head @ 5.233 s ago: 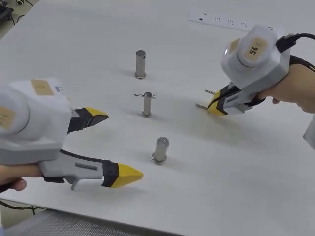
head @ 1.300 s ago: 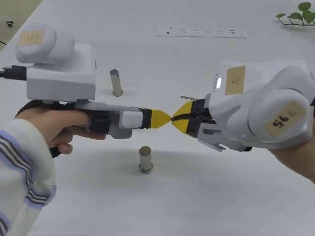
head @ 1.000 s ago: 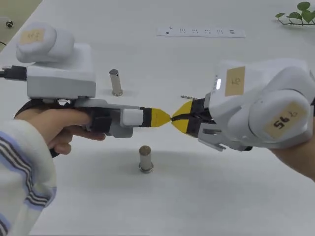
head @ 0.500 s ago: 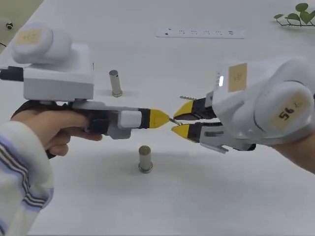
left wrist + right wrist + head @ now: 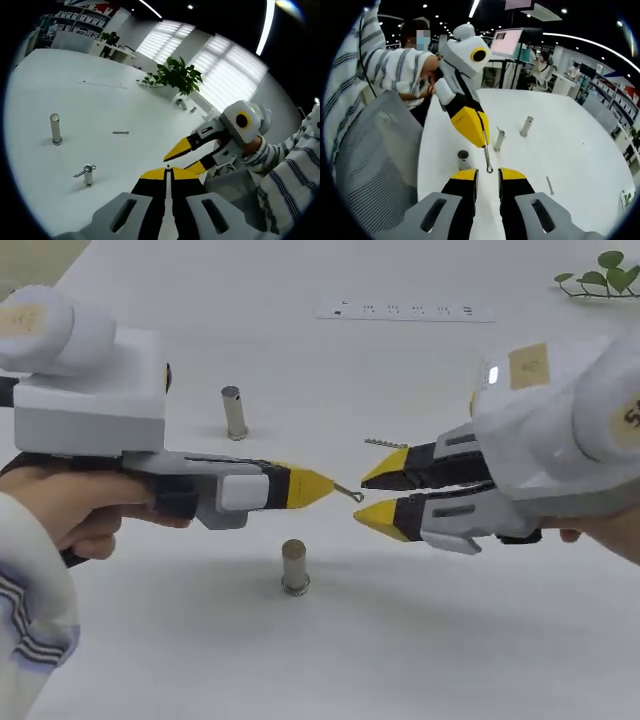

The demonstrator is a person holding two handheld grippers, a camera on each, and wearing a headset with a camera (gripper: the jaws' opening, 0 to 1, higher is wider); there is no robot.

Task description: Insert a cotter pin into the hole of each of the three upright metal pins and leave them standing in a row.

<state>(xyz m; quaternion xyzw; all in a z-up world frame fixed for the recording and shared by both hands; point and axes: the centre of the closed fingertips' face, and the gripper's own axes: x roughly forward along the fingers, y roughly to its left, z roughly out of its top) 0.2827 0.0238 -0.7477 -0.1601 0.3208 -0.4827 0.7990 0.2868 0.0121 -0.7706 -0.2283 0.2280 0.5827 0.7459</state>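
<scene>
My left gripper (image 5: 325, 485) is shut on a thin cotter pin (image 5: 348, 492) that sticks out of its tip toward the right. My right gripper (image 5: 372, 495) faces it with jaws open around the pin's looped end, not touching it. In the right gripper view the cotter pin (image 5: 487, 150) hangs from the left gripper (image 5: 467, 120) just above my open right gripper (image 5: 488, 172). Two bare metal pins stand upright, one far (image 5: 234, 412) and one near (image 5: 294, 566). A third pin (image 5: 88, 174) carries a cotter pin through its hole. The left gripper (image 5: 168, 172) is shut.
A loose cotter pin (image 5: 385, 444) lies on the white table behind the right gripper. A white power strip (image 5: 405, 310) lies at the far edge and a plant (image 5: 605, 265) at the far right. A grey mesh chair (image 5: 375, 165) stands at the table's near side.
The right gripper has opened, let go of the cotter pin and drawn back to the right. The left gripper, open 5 s ago, now holds the pin.
</scene>
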